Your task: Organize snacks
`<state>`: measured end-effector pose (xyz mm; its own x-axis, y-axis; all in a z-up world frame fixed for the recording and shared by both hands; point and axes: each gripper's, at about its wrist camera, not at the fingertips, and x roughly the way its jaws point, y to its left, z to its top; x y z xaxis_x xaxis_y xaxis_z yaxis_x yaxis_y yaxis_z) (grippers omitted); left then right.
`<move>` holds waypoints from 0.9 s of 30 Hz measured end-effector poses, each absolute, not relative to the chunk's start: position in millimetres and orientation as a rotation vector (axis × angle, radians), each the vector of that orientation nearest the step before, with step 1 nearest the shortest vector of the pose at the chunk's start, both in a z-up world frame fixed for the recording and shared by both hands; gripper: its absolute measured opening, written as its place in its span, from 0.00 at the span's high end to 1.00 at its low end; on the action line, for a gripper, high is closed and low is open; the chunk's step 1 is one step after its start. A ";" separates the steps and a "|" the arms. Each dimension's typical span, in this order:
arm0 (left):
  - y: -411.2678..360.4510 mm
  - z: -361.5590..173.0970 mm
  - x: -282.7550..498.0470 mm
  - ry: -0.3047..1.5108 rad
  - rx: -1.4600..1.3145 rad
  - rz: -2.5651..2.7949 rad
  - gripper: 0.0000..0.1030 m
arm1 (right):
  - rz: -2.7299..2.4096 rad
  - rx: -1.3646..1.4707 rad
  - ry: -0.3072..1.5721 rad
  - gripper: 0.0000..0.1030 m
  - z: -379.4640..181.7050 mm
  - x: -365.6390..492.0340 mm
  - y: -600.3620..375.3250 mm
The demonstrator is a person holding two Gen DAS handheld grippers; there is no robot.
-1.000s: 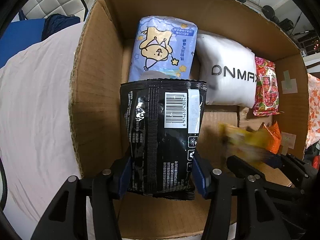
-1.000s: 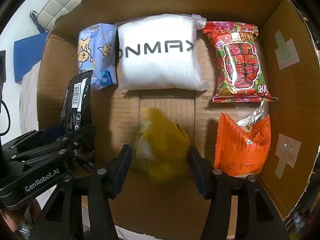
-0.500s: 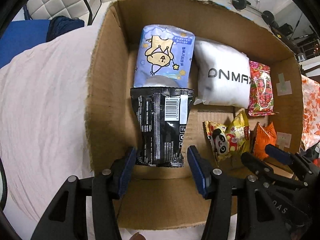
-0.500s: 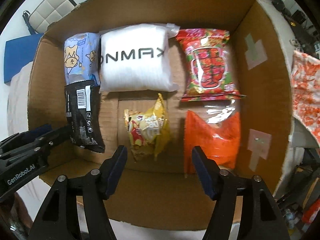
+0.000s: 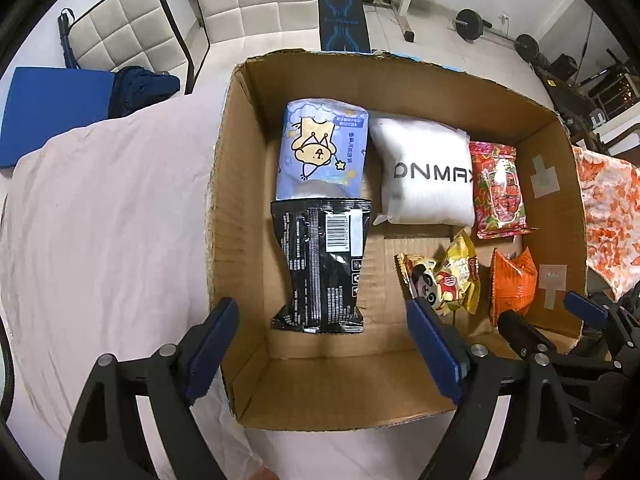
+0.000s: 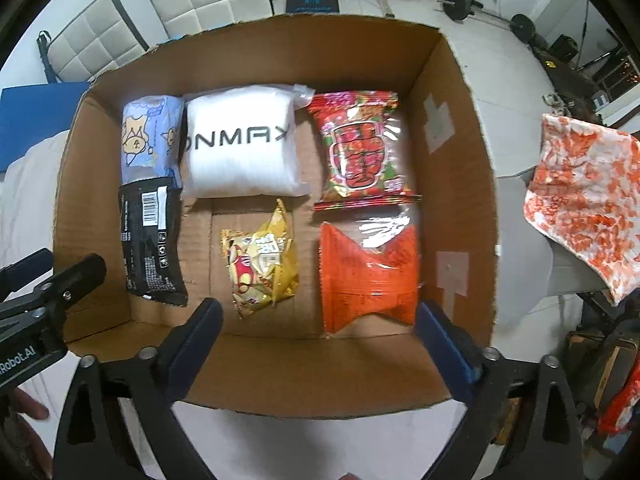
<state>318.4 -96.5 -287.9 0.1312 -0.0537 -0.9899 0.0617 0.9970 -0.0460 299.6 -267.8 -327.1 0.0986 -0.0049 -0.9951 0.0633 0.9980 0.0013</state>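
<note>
— Pale bedsheet under a cardboard box; gym weights blurred at twelve o'clock. Snacks?

— Six inside: black packet at nine o'clock, yellow bag centre, orange bag at three, half glare.

— Tongs?

— Left gripper and right gripper both spread wide, empty, handles cut off below.

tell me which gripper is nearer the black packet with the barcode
Left. The left gripper hangs open just in front of the black packet; the right gripper is open further right, facing the yellow bag.
</note>
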 end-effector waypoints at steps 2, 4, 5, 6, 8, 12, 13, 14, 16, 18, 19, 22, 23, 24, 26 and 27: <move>-96.8 -287.3 317.1 1.431 0.004 -0.079 0.15 | -0.065 0.047 1.457 0.00 -320.8 298.0 -273.4; -95.8 -283.2 313.0 1.418 0.003 -0.070 0.11 | -0.080 0.035 1.441 0.00 -316.1 296.4 -275.3; -95.6 -281.5 311.8 1.413 0.001 -0.066 0.11 | -0.082 0.031 1.435 0.00 -314.6 296.3 -275.3; -95.0 -279.1 310.3 1.408 -0.002 -0.061 0.11 | -0.082 0.029 1.430 0.00 -312.9 295.1 -275.4; -95.4 -274.7 306.0 1.396 -0.010 -0.051 0.11 | -0.080 0.023 1.416 0.00 -307.6 292.5 -276.1; -96.6 -256.2 292.6 1.364 -0.030 -0.034 0.11 | -0.072 0.026 1.377 0.00 -291.7 284.6 -278.9; -97.3 -248.2 287.7 1.352 -0.032 -0.032 0.11 | -0.071 0.031 1.365 0.00 -285.9 281.2 -280.2; -98.2 -237.3 281.0 1.332 -0.034 -0.032 0.11 | -0.071 0.029 1.352 0.00 -278.2 276.6 -281.5; -101.2 -218.9 268.7 1.292 -0.026 -0.033 0.11 | -0.069 0.036 1.310 0.00 -258.0 263.8 -285.2; -103.4 -198.9 253.6 1.255 -0.017 -0.031 0.11 | -0.061 0.043 1.280 0.00 -239.7 250.2 -288.2; -104.2 -187.9 244.1 1.238 -0.021 -0.035 0.11 | -0.056 0.051 1.264 0.00 -229.6 242.3 -289.8; -107.3 -156.6 216.8 1.189 -0.017 -0.040 0.11 | -0.055 0.053 1.215 0.00 -193.7 212.2 -293.2; -108.1 -146.4 208.0 1.170 -0.013 -0.040 0.11 | -0.052 0.054 1.201 0.00 -182.7 203.5 -294.2; -107.8 -133.9 197.3 1.148 -0.012 -0.038 0.11 | -0.051 0.052 1.181 0.00 -169.8 193.4 -294.7; -106.5 -115.6 180.6 1.121 -0.021 -0.043 0.11 | -0.062 0.033 1.140 0.00 -144.0 172.5 -295.6; -105.6 -109.3 175.0 1.111 -0.025 -0.048 0.11 | -0.064 0.032 1.127 0.00 -135.8 166.4 -296.2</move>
<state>175.0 -105.6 -109.3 0.4425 -0.0510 -0.8953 0.0262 0.9987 -0.0439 166.4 -296.2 -135.8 0.4276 -0.0355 -0.9033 0.0674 0.9977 -0.0073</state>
